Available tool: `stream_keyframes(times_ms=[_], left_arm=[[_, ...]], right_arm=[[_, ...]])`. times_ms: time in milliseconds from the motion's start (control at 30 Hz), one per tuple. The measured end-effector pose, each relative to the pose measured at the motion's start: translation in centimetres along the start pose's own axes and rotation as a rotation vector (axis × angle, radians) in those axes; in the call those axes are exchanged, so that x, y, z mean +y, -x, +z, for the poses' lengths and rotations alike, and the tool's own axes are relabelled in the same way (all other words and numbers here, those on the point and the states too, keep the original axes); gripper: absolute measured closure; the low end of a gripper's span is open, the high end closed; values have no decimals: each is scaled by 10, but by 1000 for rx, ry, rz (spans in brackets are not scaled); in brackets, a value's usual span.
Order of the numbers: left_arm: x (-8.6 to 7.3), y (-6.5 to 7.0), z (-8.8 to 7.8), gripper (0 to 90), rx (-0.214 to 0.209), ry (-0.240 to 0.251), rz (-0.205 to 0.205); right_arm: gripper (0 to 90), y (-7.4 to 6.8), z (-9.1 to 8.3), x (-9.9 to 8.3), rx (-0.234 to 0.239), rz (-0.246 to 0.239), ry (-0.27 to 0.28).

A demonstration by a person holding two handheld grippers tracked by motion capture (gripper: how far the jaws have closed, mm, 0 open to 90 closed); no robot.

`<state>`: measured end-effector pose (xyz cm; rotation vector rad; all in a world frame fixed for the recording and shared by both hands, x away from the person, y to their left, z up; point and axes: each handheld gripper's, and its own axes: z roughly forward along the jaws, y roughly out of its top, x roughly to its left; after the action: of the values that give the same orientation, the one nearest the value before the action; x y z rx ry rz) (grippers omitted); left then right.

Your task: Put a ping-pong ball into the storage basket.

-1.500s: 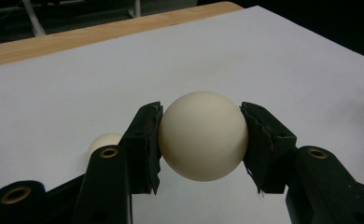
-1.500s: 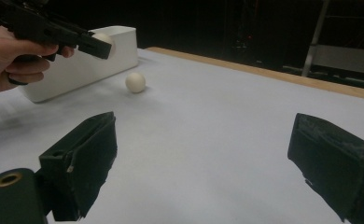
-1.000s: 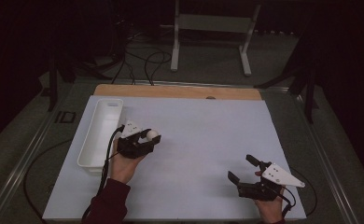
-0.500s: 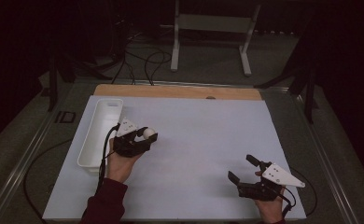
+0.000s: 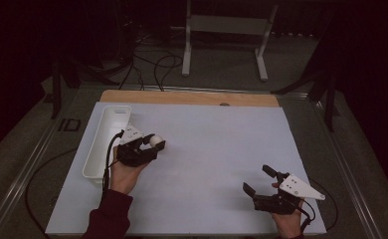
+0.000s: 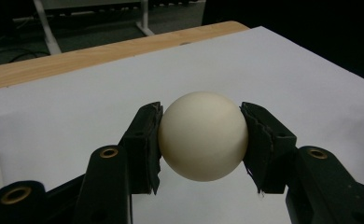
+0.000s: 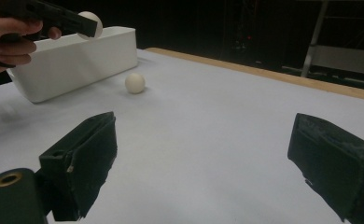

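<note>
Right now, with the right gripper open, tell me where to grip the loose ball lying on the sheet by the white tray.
Grip the loose ball across its widest middle, pads on opposite sides. It is round, so any axis works. The white tray stands close behind it, so bring the right gripper in from above or from the open sheet side.

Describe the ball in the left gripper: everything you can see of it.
The ball is a smooth, matte, cream-white sphere, plain and unmarked, and looks like hard plastic. The left gripper is shut on it, one black pad pressing each side at about its middle, so it hangs clear of the white sheet with a shadow beneath. In the high view it sits just right of the white tray. A second ball lies loose on the sheet, apart from it.
</note>
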<state>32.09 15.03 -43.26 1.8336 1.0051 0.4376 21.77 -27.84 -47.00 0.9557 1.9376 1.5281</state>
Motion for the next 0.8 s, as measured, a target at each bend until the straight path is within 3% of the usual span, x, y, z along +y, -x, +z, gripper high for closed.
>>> stream_keyframes(times_ms=[800], left_arm=[[2, -5, -9, 510, -34, 4, 42]], right_arm=[[74, 0, 1, 0, 2, 1, -4]])
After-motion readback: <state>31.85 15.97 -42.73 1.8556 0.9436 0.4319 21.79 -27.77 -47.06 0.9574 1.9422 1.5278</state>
